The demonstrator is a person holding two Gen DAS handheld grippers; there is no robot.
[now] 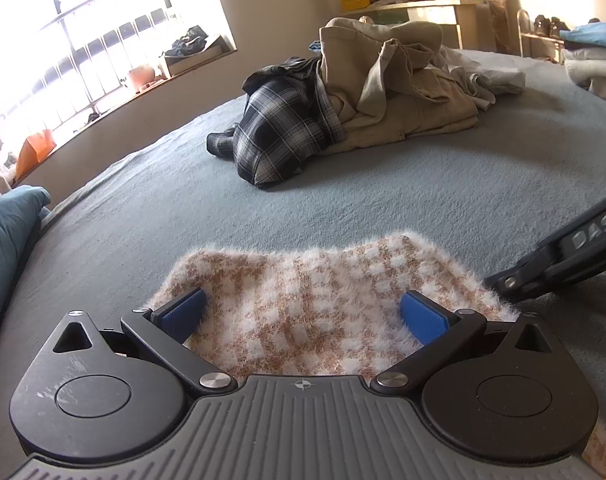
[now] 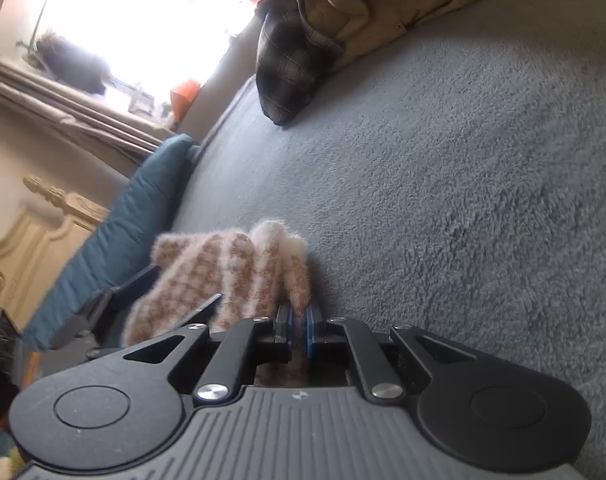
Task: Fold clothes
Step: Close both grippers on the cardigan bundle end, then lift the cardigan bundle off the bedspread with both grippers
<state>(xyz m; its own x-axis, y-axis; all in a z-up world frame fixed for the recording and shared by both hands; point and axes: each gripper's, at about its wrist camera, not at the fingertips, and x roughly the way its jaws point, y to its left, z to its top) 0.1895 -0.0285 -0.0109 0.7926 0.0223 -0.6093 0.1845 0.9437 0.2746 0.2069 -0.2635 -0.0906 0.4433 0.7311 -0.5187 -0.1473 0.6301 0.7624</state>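
Bed (image 2: 463, 160): right tool (image 2: 299, 320) pinches sweater (image 2: 231, 272).

The left gripper (image 1: 303, 312) is matte black plastic with two round side housings, a ribbed grey centre plate bearing a small crosshair mark, silver pivot screws and blue finger pads (image 1: 423, 314). The right gripper (image 2: 299, 326) is built alike; its side carries raised letters "DAS".
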